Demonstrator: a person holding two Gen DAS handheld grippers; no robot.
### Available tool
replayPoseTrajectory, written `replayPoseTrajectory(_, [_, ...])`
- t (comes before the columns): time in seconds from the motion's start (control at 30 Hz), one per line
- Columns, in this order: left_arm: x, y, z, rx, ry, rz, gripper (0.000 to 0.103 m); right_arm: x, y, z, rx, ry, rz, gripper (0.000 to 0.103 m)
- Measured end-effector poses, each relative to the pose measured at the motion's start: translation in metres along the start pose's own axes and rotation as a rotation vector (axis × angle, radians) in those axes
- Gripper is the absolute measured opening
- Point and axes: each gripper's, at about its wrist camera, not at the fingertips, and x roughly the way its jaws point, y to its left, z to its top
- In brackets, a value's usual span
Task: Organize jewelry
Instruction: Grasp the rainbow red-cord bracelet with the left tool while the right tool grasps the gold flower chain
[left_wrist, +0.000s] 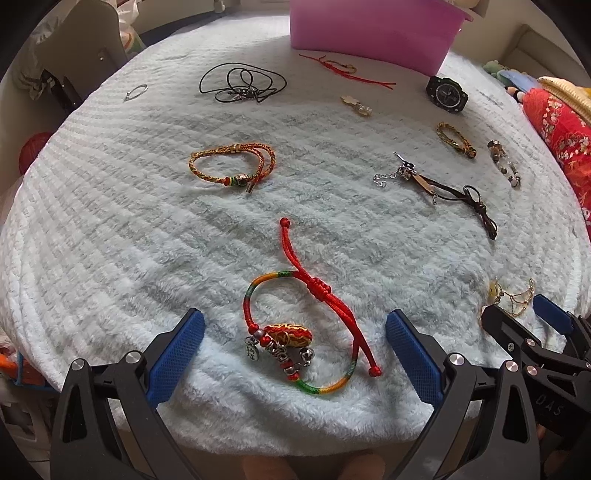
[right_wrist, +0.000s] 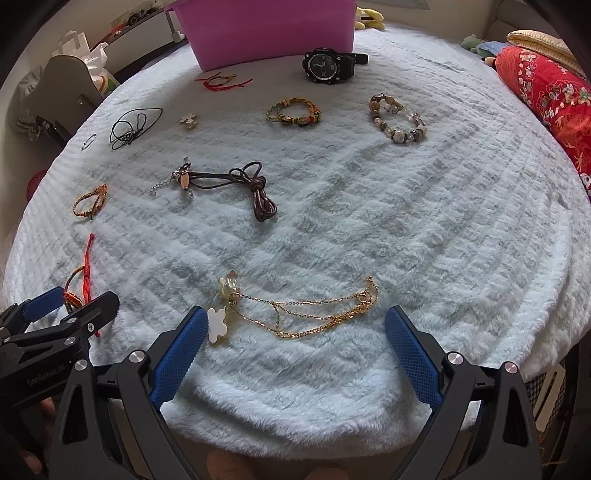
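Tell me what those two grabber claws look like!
Both match. The left gripper and the right gripper have black plastic frames shaped like forked levers, round silver bolts at the joints, and flat blue fingers with a bumpy grid texture. White lettering is printed on the black bodies. No cables or sleeves show.

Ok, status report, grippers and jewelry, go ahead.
Left gripper open around red bracelet, not touching. Right gripper open before gold chain. Pink bin at far edge, watch near it. Nothing blocking.
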Motion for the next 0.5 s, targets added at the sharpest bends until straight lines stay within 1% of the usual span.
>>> replayPoseTrajectory(0.17, [0.0052, -0.0034, 0.0006, 0.012, 0.001, 0.028, 0.098, -0.0004, -0.0035, -0.0011, 0.015, -0.012, 0.005, 0.092])
replayPoseTrajectory(0.5, [0.0065, -0.0078, -0.0007, 0.001, 0.003, 0.054, 0.097, 0.0021, 0.0028, -0.0016, 0.002, -0.013, -0.033, 0.092])
